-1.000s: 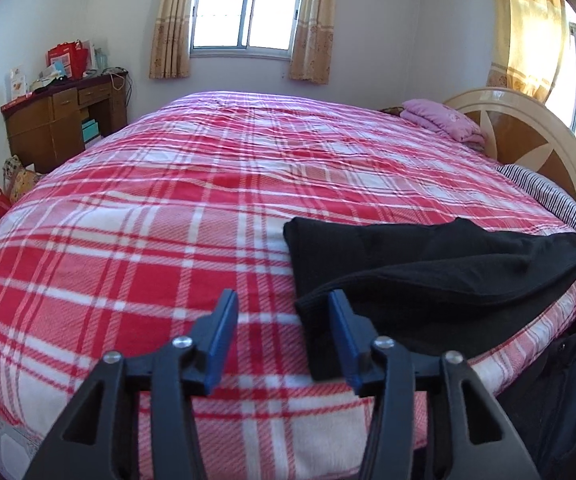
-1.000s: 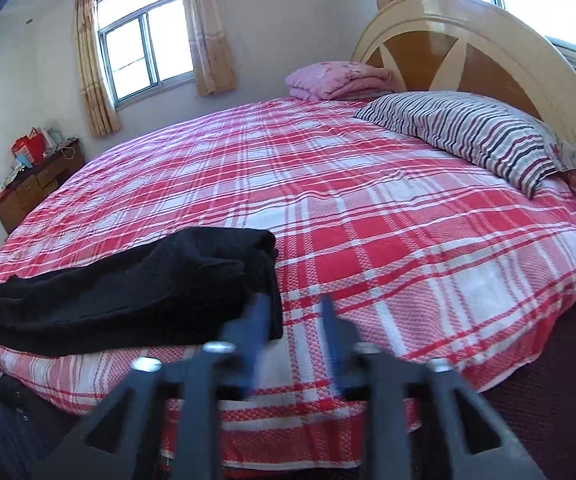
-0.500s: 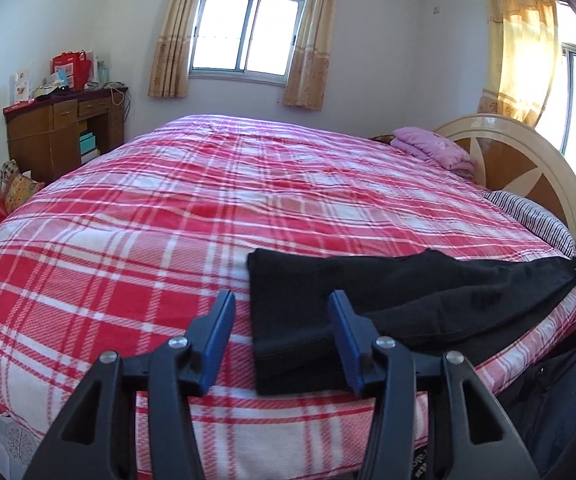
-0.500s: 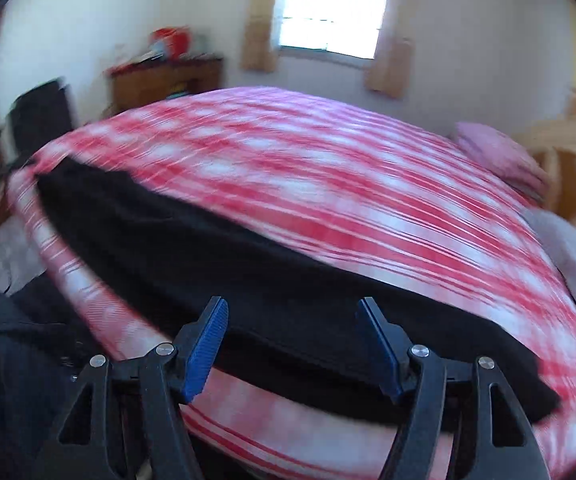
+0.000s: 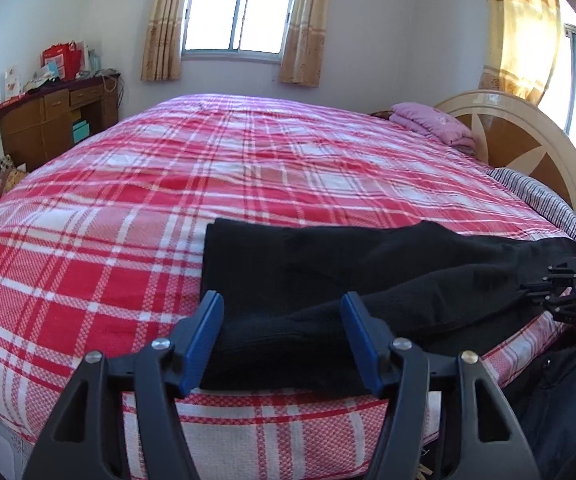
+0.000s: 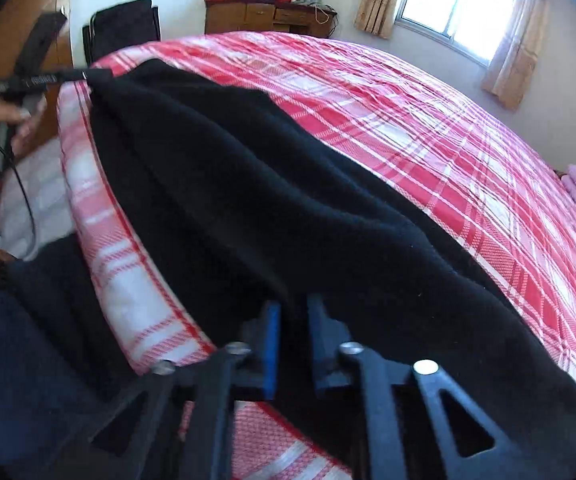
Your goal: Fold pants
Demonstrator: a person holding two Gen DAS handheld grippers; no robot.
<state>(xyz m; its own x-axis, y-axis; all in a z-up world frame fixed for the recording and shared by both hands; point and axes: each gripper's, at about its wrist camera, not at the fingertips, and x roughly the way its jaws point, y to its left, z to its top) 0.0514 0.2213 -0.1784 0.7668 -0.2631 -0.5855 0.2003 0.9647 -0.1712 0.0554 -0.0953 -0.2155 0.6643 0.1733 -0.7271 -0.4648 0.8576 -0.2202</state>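
Black pants point(image 5: 328, 272) lie lengthwise along the near edge of the red plaid bed point(image 5: 167, 200). My left gripper point(image 5: 281, 320) is open, its blue pads on either side of one end of the pants at the bed edge. My right gripper point(image 6: 294, 328) is shut on the other end of the pants point(image 6: 267, 184), with black cloth pinched between the narrow jaws. It also shows at the far right in the left wrist view point(image 5: 568, 292). The left gripper shows at the far end in the right wrist view point(image 6: 83, 75), with the person's hand point(image 6: 11, 120) holding it.
A wooden headboard point(image 5: 520, 136), a striped pillow point(image 5: 536, 196) and a pink folded blanket point(image 5: 432, 120) are at the right. A wooden desk point(image 5: 51, 116) stands by the left wall. A dark bag point(image 5: 560, 400) sits on the floor near the bed.
My right gripper swung round to the pants' end and closed on the cloth. My left gripper moved in so its open pads straddle the other end.
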